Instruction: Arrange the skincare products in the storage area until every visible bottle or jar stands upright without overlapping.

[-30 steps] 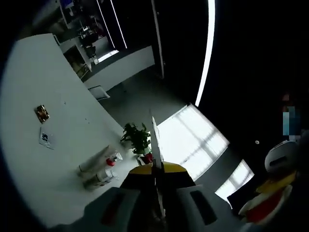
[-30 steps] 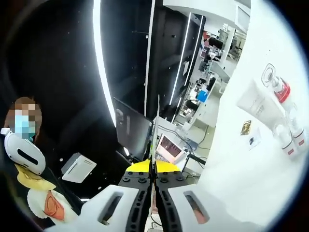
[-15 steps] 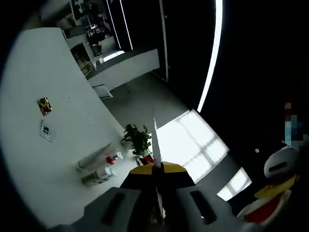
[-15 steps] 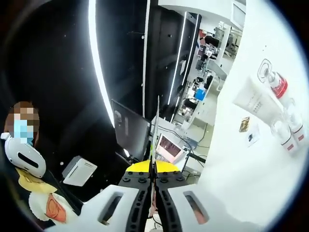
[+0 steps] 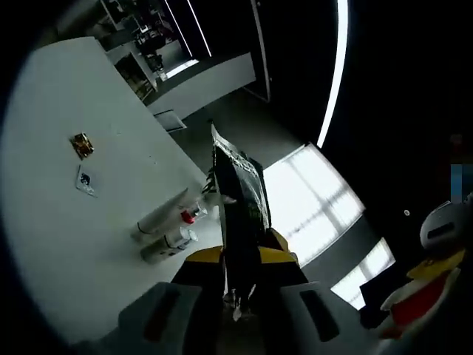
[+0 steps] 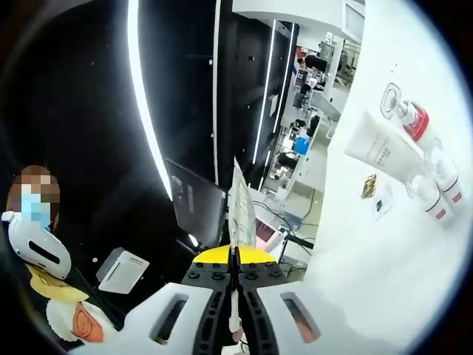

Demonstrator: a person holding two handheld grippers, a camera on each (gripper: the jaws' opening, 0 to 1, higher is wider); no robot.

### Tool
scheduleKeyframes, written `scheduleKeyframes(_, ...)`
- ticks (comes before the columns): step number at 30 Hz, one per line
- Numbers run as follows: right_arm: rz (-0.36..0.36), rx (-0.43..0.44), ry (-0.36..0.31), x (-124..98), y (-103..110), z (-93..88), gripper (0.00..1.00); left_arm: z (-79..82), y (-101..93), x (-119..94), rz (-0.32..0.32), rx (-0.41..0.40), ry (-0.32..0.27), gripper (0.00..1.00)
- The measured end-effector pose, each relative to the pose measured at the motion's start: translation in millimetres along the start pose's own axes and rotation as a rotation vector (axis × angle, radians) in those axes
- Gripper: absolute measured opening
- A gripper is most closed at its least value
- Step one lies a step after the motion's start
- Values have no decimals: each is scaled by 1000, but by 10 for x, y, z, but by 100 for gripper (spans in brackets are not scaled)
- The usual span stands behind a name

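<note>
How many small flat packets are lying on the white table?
2. An orange-brown flat packet lies on the white table; a white flat packet with a dark mark lies just beside it, apart. Others may be hidden.

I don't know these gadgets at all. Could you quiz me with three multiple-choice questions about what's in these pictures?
1. Where is the white tube?
A. On the white table
B. On the floor
C. Between the left gripper's jaws

2. What colour is the collar on the bottle beside the tube?
A. Blue
B. Red
C. Green

3. How do the left gripper's jaws stand?
A. Wide open, nothing between them
B. Shut on a bottle
C. Shut on a thin dark packet

Answers:
1. A: the white tube rests on the white table among the bottles.
2. B: the bottle has a red collar below its clear cap.
3. C: the left gripper has its jaws closed together, with the dark packet sticking up from between them.
</note>
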State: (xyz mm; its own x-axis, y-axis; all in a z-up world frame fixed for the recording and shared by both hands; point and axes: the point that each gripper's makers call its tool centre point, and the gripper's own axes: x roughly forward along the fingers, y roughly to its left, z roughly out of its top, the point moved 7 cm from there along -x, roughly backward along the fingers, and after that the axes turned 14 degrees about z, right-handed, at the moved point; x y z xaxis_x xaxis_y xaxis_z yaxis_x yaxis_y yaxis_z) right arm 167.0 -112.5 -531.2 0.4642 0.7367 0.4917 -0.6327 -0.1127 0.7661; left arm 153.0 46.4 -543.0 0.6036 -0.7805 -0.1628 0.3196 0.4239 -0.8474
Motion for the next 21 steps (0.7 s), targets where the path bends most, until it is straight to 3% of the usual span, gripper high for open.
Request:
scheduleKeyframes(4, -31, -18, 9, -27, -30, 9, 1, -15, -3, -7, 7, -4, -1, 7)
scheduleKeyframes(8, -112, -39, 16, -93, -115, 9, 1, 14, -12, -24, 12, -1, -17, 0)
scheduleKeyframes(17, -149, -61, 37, -83, -128, -23, 1, 22, -37, -20, -11, -41, -26, 0)
scheduleKeyframes(21, -126, -139, 61, -77, -112, -24, 2, 15, -22, -12, -7, -49, -26, 0)
